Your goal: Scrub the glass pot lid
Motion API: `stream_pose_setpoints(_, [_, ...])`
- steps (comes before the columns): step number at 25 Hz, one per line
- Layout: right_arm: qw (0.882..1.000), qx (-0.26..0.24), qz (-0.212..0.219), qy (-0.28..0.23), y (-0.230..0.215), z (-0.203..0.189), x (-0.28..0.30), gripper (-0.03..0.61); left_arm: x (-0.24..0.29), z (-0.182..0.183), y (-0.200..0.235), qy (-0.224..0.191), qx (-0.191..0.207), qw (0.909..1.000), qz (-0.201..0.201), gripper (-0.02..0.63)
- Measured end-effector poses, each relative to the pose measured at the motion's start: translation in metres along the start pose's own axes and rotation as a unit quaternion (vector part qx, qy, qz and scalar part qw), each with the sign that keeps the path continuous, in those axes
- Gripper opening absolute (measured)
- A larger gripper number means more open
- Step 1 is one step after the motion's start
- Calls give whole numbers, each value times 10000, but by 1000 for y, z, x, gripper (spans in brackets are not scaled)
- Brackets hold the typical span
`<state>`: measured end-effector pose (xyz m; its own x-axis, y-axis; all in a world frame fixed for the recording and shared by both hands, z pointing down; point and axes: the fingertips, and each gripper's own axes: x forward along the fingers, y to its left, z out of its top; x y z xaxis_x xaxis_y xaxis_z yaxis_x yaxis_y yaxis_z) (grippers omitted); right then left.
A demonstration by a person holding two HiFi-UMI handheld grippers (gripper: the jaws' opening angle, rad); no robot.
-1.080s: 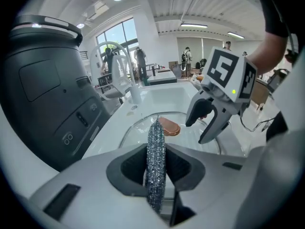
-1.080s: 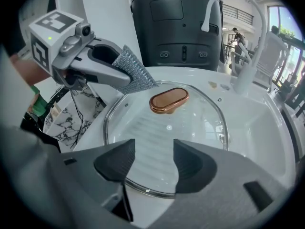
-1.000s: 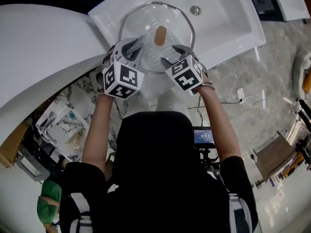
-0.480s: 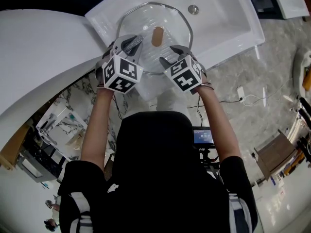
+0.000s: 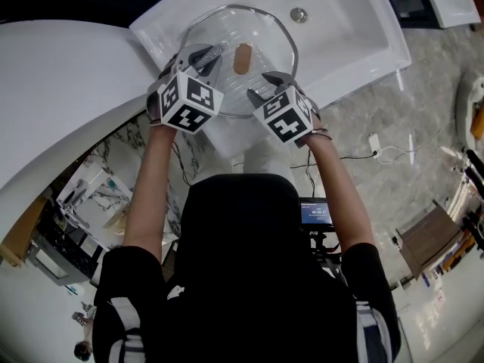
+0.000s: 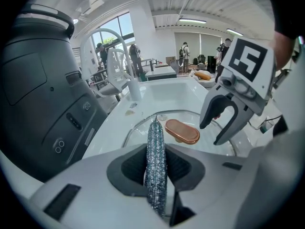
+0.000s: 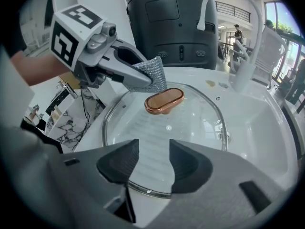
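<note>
The glass pot lid (image 5: 266, 45) lies in the white sink (image 5: 355, 29), its copper handle (image 5: 242, 57) in the middle. My left gripper (image 5: 201, 56) hangs over the lid's left part, shut on a silvery scouring pad (image 6: 156, 156) that stands on edge between the jaws, its tip close to the handle (image 6: 181, 131). My right gripper (image 7: 154, 163) is over the lid's near rim (image 7: 143, 191). Its jaws have just been closing and still stand apart, with the rim below the gap and nothing pressed between the pads. The pad (image 7: 151, 75) also shows beside the handle (image 7: 164, 100).
A white faucet (image 7: 243, 56) rises at the sink's far side, with a drain (image 5: 299, 13) near it. A large black appliance (image 7: 176, 23) stands behind the sink. A curved white counter (image 5: 68, 82) lies to the left. People stand far off in the room.
My left gripper has moved forward with the scouring pad, further over the lid. The right gripper has stayed at the near rim.
</note>
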<state>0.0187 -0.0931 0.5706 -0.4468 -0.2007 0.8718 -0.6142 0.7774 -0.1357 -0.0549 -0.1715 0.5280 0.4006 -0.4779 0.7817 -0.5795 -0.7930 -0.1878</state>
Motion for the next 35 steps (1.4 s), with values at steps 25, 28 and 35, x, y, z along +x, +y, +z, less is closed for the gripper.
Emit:
stream_pose_setpoints(25, [9999,17,25,142,0,0,1,172,41,28,28,118,823,9965,16,78])
stream_pose_setpoints(28, [9999,15,32,144,0,0,1,170,40,28,27,91,822,9966,-3,78])
stream_pose_setpoints(35, [9999,8,15,167,0,-1,0,170,34,21,17,20,832,9965,23,78])
